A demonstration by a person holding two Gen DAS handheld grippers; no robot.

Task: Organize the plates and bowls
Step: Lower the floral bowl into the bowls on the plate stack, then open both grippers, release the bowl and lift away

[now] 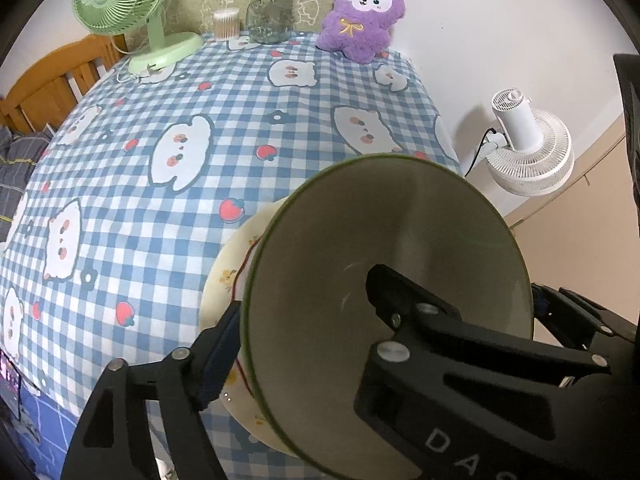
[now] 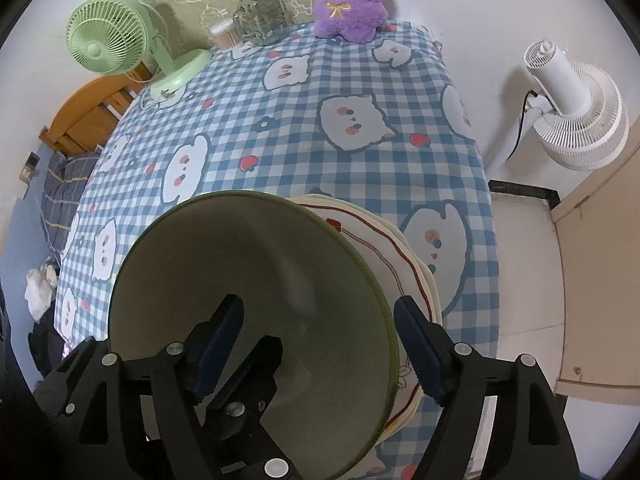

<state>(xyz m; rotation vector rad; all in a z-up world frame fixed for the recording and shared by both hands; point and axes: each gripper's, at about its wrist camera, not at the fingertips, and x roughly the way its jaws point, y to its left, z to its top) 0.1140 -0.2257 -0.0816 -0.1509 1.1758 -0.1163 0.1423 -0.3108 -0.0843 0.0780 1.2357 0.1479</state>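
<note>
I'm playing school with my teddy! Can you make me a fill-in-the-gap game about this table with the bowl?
1. The bowl has a rim coloured ____.
2. The bowl sits on a stack of ____.
3. The plush toy at the back is coloured ____.
4. The jar stands between the cotton swabs and the ____.

Missing words: green; plates; purple; plush toy

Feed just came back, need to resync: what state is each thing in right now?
Green-rimmed cream bowl: upright on the plates, straddled by both grippers.
Stack of cream floral plates: flat on the checked tablecloth.
Left hand-held gripper: open, straddling the bowl's rim.
Right hand-held gripper: open, likewise.
Glass jar: lidded.
</note>
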